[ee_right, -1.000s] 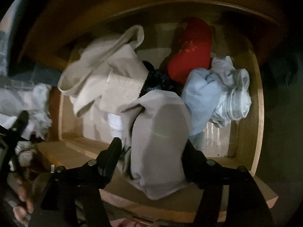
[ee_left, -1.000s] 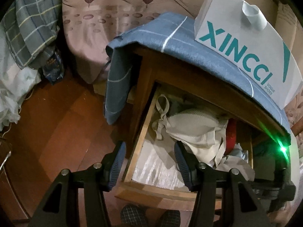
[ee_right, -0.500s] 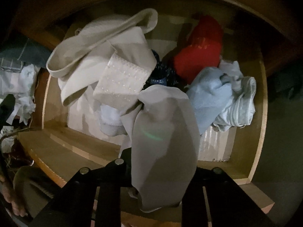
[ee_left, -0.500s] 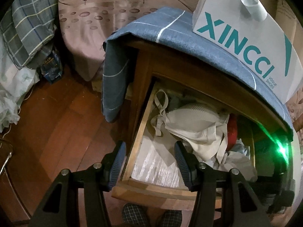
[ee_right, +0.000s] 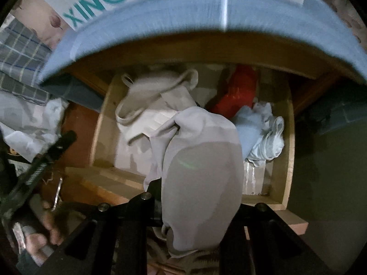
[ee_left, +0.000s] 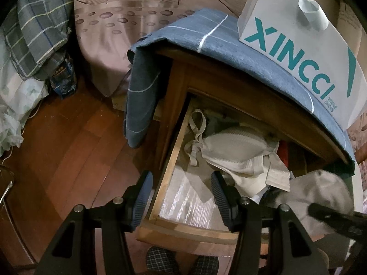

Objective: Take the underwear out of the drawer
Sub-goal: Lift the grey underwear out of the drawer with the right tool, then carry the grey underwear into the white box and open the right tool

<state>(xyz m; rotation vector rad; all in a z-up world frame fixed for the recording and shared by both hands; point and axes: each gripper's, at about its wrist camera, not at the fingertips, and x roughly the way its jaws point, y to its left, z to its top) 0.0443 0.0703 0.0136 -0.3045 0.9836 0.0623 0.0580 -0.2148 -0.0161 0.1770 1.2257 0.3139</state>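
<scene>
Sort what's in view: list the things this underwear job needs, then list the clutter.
In the job:
- open wooden drawer
- grey fabric underwear, clamped in the right gripper
- left gripper, open above the drawer's front corner

Lying about:
- white XINCCI shoe box
- blue lined cloth
- red garment
- pale blue garment

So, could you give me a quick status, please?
Right gripper shut on grey underwear, above drawer. Left gripper open, empty. Beige bra touching underwear.
</scene>
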